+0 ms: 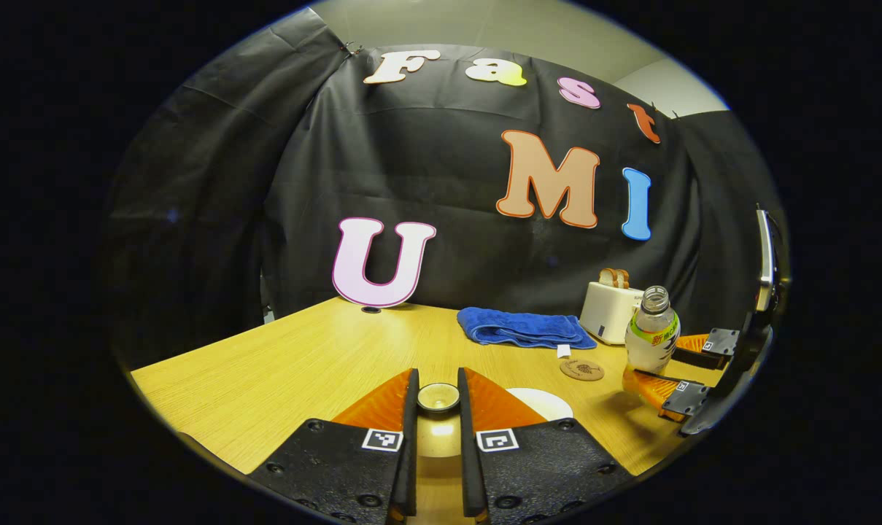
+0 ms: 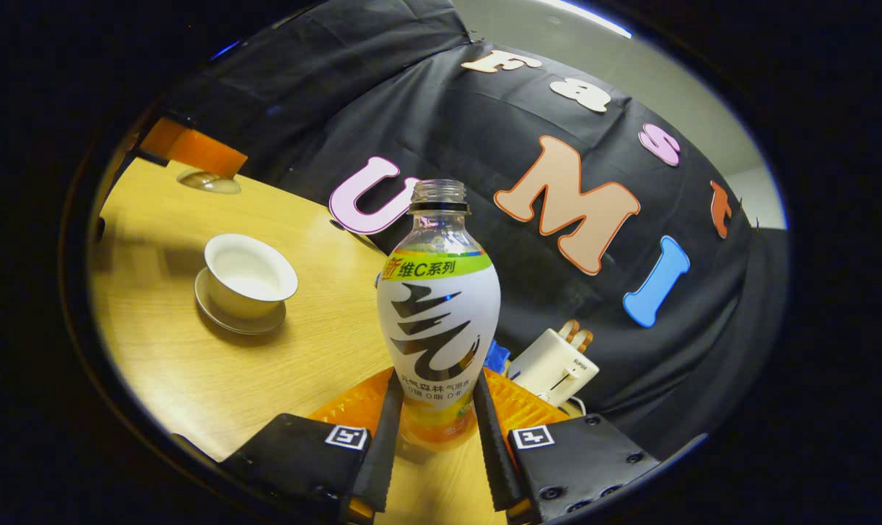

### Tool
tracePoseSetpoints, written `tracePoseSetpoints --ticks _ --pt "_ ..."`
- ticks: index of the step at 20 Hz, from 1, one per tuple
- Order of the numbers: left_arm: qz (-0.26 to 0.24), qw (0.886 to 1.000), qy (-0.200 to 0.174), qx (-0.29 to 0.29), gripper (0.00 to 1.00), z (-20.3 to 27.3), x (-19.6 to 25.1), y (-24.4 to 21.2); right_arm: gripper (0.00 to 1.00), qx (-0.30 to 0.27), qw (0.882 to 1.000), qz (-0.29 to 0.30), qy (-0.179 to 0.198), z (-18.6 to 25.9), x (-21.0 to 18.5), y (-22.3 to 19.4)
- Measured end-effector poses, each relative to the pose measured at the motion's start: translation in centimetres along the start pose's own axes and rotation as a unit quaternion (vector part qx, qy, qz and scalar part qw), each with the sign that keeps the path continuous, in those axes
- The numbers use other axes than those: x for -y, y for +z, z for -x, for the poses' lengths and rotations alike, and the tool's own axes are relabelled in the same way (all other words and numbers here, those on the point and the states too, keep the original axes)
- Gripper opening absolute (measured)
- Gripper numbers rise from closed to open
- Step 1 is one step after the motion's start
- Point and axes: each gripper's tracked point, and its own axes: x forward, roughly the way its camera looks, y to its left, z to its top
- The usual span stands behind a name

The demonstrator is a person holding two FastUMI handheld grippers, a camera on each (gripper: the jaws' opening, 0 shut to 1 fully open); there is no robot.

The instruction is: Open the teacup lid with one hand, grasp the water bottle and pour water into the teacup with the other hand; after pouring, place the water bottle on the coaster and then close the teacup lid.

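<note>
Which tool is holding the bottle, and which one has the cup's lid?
The right tool squeezes the water bottle low on its sides. The left tool pinches the lid, lifted off the open teacup.

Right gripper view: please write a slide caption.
Right gripper clasps the uncapped water bottle; the open teacup waits on its saucer.

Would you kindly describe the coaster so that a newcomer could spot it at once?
On the wooden table, look in front of the folded blue towel and white toaster. The coaster is the small brown disc lying flat beside the water bottle, darker than the tabletop, with nothing on it.
</note>
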Motion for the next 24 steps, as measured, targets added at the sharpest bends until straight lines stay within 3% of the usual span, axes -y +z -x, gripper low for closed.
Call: tracePoseSetpoints --ticks 5,10,15,24 --pt "0.002 1.0 -0.001 -0.001 0.22 0.0 -0.4 0.0 0.57 0.015 0.992 0.121 -0.022 -0.6 0.2 0.6" --pt "0.0 1.0 -0.007 -0.004 0.22 -0.2 -0.6 -0.4 0.57 0.022 0.981 0.192 -0.027 -0.9 -0.6 1.0" --pt "-0.003 1.0 -0.009 -0.003 0.22 -0.3 -1.3 -0.4 0.56 0.038 0.955 0.293 -0.04 -0.9 -1.0 1.9" --pt "0.001 1.0 -0.006 -0.005 0.22 -0.4 -2.5 -0.9 0.55 0.05 0.922 0.382 -0.019 -1.1 -2.3 2.0"
